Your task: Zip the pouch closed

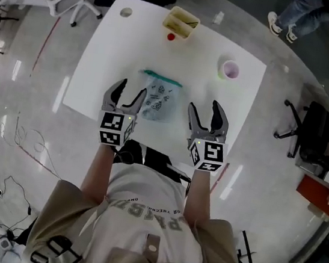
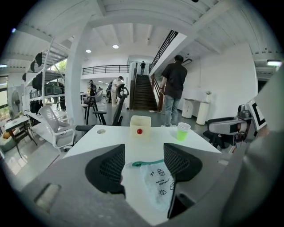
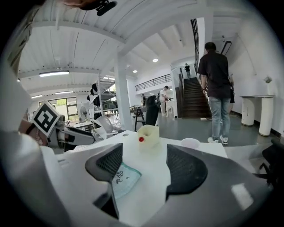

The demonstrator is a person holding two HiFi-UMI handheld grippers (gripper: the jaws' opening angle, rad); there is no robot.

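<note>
The clear pouch [image 1: 160, 100] lies flat on the white bench [image 1: 213, 89], its green zipper edge [image 1: 162, 76] running crosswise on the far side, between my open, empty left tongs [image 1: 131, 90], which are nearer, and right tongs [image 1: 205, 108].

We note bright, even indoor light. Ceiling lamps [image 2: 115, 46] glow at upper centre of the left gripper view, and a tube light [image 3: 56, 73] at upper left of the right one. The white table [image 1: 229, 100] looks nearly washed out, and the glossy floor [image 1: 40, 110] shows pale glare streaks at left. Both gripper views bend strongly, with black corners. The print on the pouch [image 2: 160, 184] is too soft to read.
</note>
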